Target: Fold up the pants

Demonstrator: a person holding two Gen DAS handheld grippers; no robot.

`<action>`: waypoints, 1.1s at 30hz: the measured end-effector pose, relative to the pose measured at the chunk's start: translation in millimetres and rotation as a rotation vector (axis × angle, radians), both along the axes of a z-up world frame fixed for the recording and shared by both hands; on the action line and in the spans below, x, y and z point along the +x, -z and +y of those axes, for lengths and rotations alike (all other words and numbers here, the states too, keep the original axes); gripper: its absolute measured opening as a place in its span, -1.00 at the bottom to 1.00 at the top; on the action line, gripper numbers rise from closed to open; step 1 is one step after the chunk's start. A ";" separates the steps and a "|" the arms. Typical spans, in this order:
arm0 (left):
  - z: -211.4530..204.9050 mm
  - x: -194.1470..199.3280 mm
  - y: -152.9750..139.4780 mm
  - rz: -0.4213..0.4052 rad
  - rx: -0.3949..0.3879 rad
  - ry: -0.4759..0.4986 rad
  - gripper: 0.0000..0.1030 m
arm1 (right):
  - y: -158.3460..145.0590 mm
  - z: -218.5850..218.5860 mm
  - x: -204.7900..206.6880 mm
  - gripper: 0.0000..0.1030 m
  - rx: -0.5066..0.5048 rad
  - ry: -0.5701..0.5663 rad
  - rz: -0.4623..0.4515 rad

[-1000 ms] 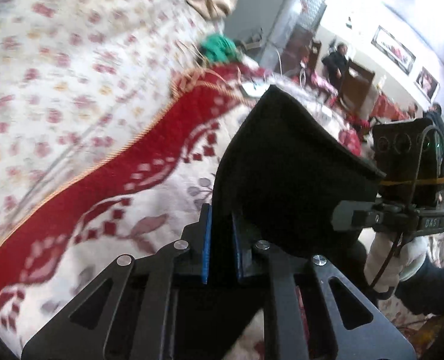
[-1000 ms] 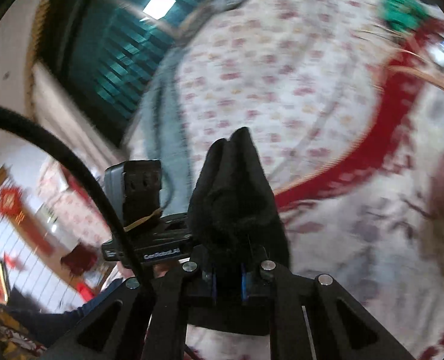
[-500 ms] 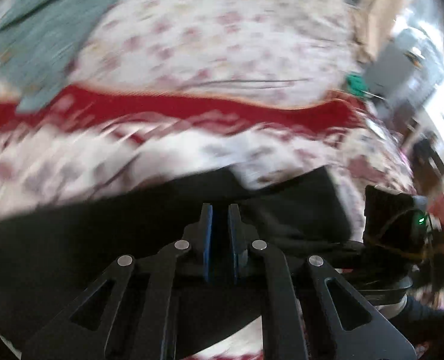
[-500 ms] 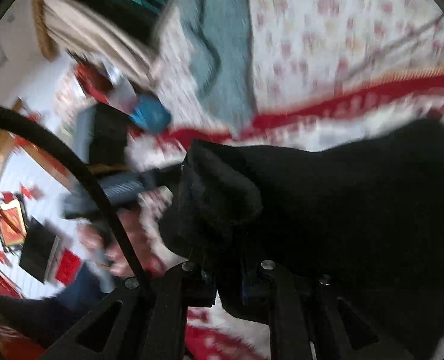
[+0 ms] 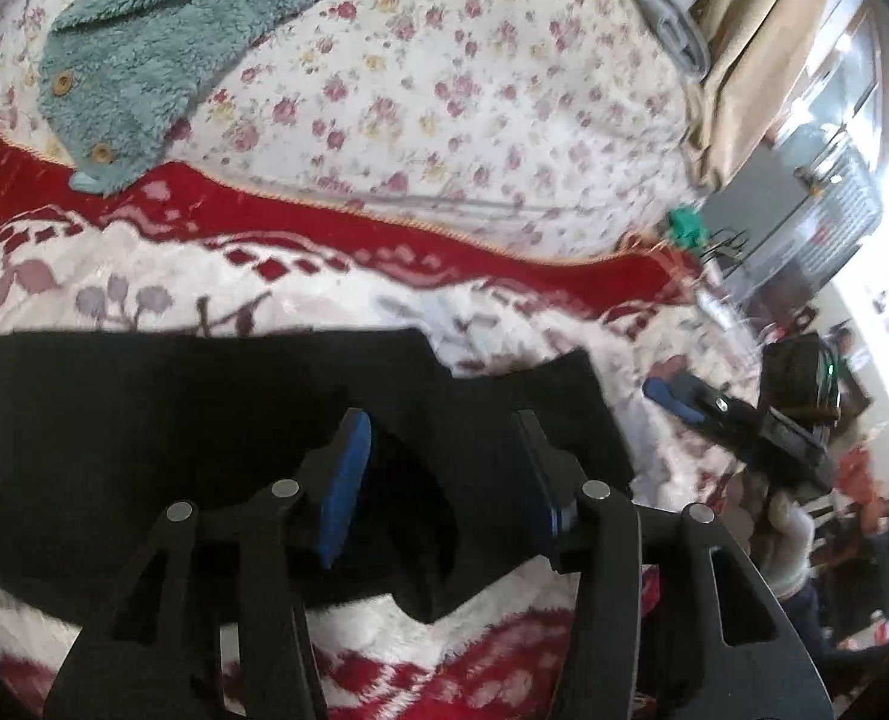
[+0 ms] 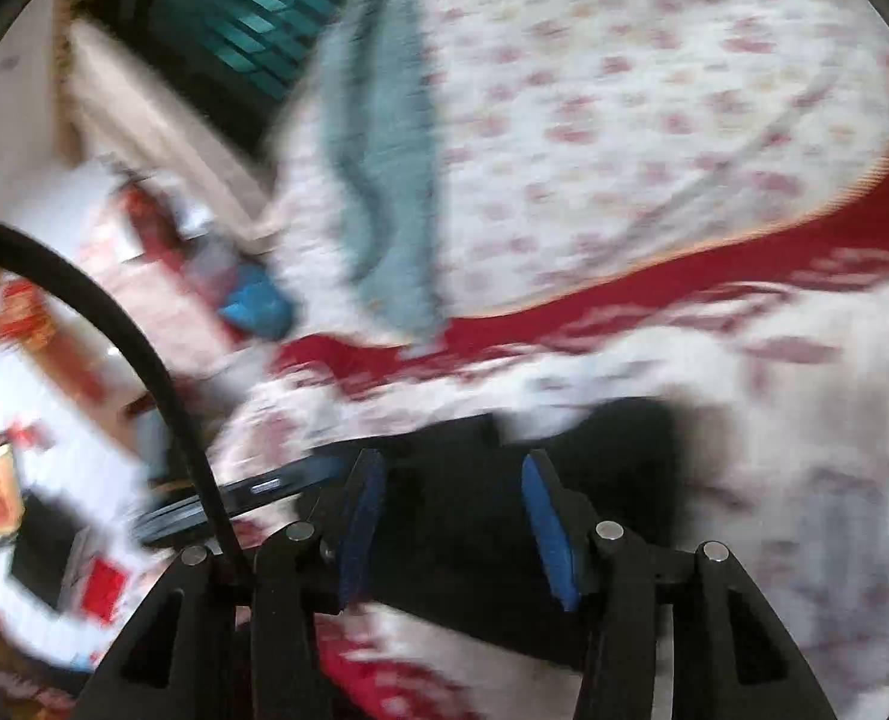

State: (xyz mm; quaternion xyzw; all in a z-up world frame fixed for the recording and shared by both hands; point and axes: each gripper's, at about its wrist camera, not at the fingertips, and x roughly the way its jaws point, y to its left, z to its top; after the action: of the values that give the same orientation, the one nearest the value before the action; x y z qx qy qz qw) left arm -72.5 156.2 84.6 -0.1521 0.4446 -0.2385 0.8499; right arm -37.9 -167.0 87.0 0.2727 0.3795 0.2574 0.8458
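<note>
The black pants lie flat on the red and white blanket, stretched from the left edge to the middle. My left gripper is open just above their right end, with nothing between its blue pads. My right gripper is open too, over the same black pants, in a blurred view. The right gripper also shows in the left wrist view, beside the pants' right end.
A teal fleece jacket lies on the floral sheet at the far left. Beige cloth and room furniture stand beyond the bed's right side. A black cable crosses the right wrist view.
Both grippers held the pants up, swung them down onto the blanket, then opened and let go. The pants now lie flat.
</note>
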 end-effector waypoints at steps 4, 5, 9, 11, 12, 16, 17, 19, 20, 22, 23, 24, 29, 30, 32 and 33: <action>-17.4 -8.5 23.1 0.059 0.128 -0.072 -0.08 | 29.6 -2.5 12.4 -0.10 -0.040 0.031 0.092; -21.8 -7.6 31.8 0.083 0.192 -0.106 -0.08 | 35.8 -2.6 14.2 -0.10 -0.030 0.020 0.106; -31.5 2.4 53.6 0.124 0.218 -0.155 -0.08 | 48.2 -5.5 26.9 -0.27 -0.023 0.037 0.079; -40.1 8.2 50.8 0.081 0.225 -0.135 -0.22 | 51.6 -17.8 31.9 -0.60 0.039 0.053 0.080; -47.7 15.6 50.0 0.067 0.243 -0.117 -0.38 | 49.1 -18.7 29.7 -0.85 0.029 0.060 0.079; -60.6 29.6 48.6 0.036 0.291 -0.086 -0.51 | 32.4 -25.0 14.2 -0.86 -0.003 0.089 0.045; -58.5 30.4 48.0 0.035 0.284 -0.082 -0.51 | 23.8 -22.5 7.6 -0.85 0.017 0.076 0.009; -56.5 29.3 47.5 0.021 0.290 -0.082 -0.57 | 14.1 -9.0 3.7 -0.84 0.014 0.017 -0.037; -55.0 30.1 47.1 0.014 0.296 -0.086 -0.57 | 11.4 5.3 4.8 -0.83 -0.022 -0.042 -0.049; -50.5 32.4 49.9 0.038 0.288 -0.087 -0.57 | 17.5 26.9 10.9 -0.82 -0.123 -0.092 -0.037; -50.1 31.2 51.5 0.049 0.286 -0.090 -0.57 | 23.8 33.8 13.5 -0.82 -0.168 -0.094 -0.024; -48.9 28.9 52.5 0.051 0.279 -0.094 -0.57 | 36.7 38.6 18.0 -0.82 -0.210 -0.088 0.013; -27.4 18.1 53.5 0.082 0.179 -0.134 -0.52 | 47.6 28.1 20.5 -0.86 -0.118 -0.083 0.036; -21.4 15.7 52.2 0.095 0.155 -0.147 -0.49 | 44.4 29.3 18.9 -0.83 -0.130 -0.085 0.033; -12.6 10.0 47.3 0.098 0.142 -0.180 -0.42 | 33.7 35.7 12.4 -0.77 -0.160 -0.092 0.019; -5.3 3.8 43.2 0.088 0.138 -0.208 -0.40 | 27.4 38.6 10.2 -0.73 -0.156 -0.102 0.015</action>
State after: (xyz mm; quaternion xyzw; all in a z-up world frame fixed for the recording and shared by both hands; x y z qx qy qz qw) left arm -68.7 150.9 41.3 -0.1489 0.4787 -0.1110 0.8581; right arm -27.7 -128.4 59.6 0.1881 0.4180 0.2677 0.8475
